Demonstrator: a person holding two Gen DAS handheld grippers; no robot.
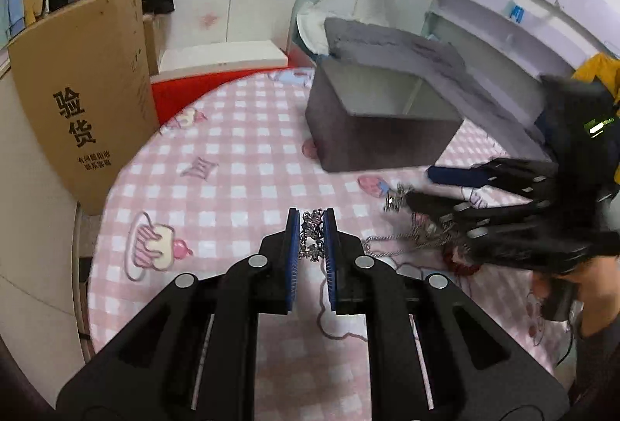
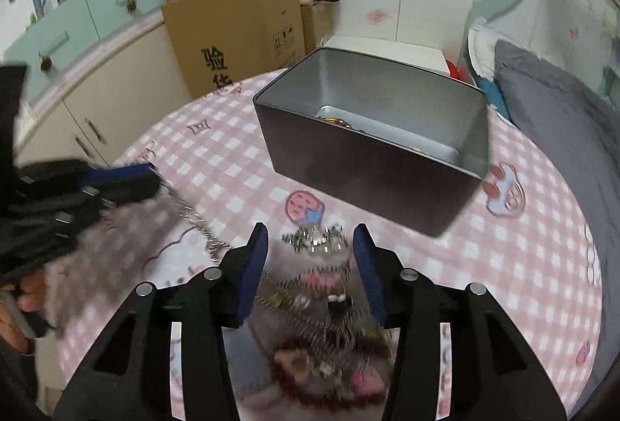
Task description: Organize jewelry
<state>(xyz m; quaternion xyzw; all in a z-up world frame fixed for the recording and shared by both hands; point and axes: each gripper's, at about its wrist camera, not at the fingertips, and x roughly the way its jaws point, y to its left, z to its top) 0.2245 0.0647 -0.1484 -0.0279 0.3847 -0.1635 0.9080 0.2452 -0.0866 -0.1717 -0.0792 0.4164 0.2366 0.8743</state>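
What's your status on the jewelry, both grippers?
Left gripper shut on silver chain. Right gripper open over tangled jewelry pile. Open tin box ahead on table, path clear.

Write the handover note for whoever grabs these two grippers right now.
Left gripper: shut on a silver chain, lifted off the table.
Right gripper: open above the jewelry pile, gripping nothing.
Tin box: open on the checked tablecloth, beyond the pile, a few pieces already inside.
Done: some pieces boxed.
Left: drop the chain in the box, then clear the tangled pile, red beads included.
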